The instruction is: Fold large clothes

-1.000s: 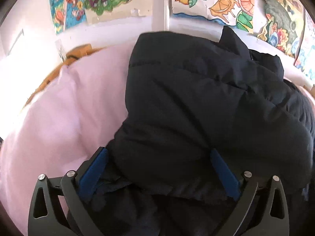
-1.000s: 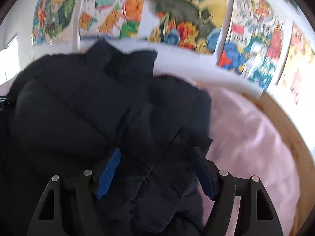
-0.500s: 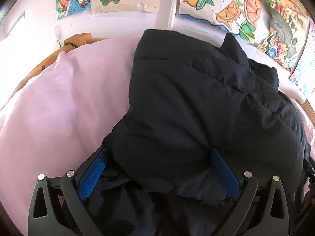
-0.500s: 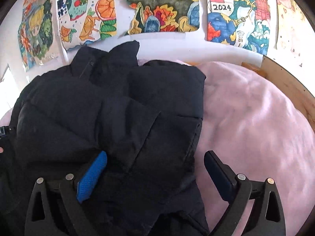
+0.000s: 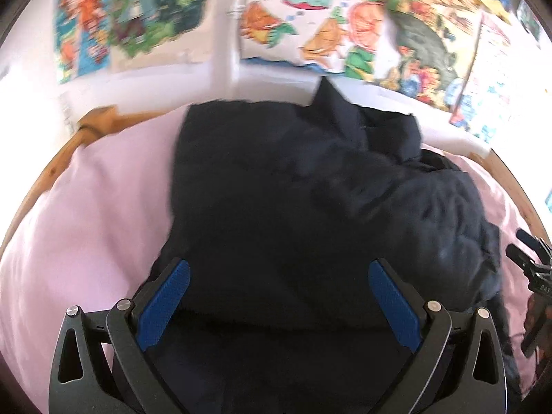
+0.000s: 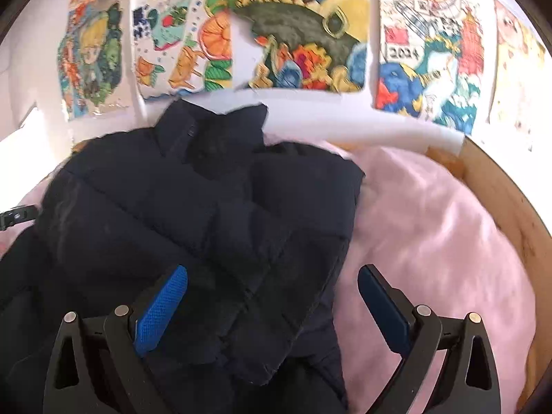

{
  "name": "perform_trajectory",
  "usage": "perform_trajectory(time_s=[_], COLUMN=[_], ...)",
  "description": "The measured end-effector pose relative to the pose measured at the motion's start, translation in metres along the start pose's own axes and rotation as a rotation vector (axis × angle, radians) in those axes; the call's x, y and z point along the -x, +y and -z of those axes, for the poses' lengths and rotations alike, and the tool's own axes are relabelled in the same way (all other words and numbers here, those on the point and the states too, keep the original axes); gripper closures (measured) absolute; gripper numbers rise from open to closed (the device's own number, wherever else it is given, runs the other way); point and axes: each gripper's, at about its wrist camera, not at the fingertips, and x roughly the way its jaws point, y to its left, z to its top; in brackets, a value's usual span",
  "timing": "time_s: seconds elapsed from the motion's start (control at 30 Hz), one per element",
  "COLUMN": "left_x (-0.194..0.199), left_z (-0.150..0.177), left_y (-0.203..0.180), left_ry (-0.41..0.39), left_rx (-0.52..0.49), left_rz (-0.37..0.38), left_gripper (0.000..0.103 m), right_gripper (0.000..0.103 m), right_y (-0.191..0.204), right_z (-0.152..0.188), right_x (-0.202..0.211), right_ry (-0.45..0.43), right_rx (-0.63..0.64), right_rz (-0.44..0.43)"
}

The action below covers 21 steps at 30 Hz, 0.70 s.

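Note:
A dark navy puffer jacket lies folded on the pink bedding, collar toward the wall. My left gripper hovers over its near edge with the jaws wide apart, the blue pads clear of the fabric. In the right wrist view the jacket fills the left half, with a folded panel on top. My right gripper stands open above the jacket's right edge, its left pad over the fabric and its right one over the bedding. Each gripper shows at the edge of the other's view: right gripper, left gripper.
A wooden bed frame curves around the bedding. Colourful posters cover the white wall right behind the bed. Pink bedding lies bare to the left and right of the jacket.
The right jaws opened from a narrower hold on the jacket's fabric and let it go. Both grippers lifted and drew back, so more of the jacket and wall shows.

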Motion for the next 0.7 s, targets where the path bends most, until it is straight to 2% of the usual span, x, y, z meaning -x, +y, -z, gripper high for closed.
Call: perform_trajectory(time_s=[0.17, 0.3, 0.57, 0.7], left_x=[-0.007, -0.037, -0.111, -0.150], left_z=[-0.050, -0.097, -0.180, -0.206], left_y=[-0.014, -0.017, -0.007, -0.010], left_ry=[-0.048, -0.049, -0.062, -0.068], left_rx=[-0.072, -0.122, -0.050, -0.034], left_rz=[-0.001, 0.001, 0.100, 0.133], left_gripper=[0.001, 0.001, 0.001, 0.001], right_gripper=[0.003, 0.003, 0.003, 0.016], right_y=[-0.013, -0.026, -0.037, -0.041], right_z=[-0.038, -0.080, -0.151, -0.172], right_x=[-0.008, -0.044, -0.139, -0.183], right_ry=[-0.036, -0.009, 0.043, 0.056], right_rx=[-0.007, -0.084, -0.266, -0.332], right_rz=[-0.099, -0.177, -0.260, -0.254])
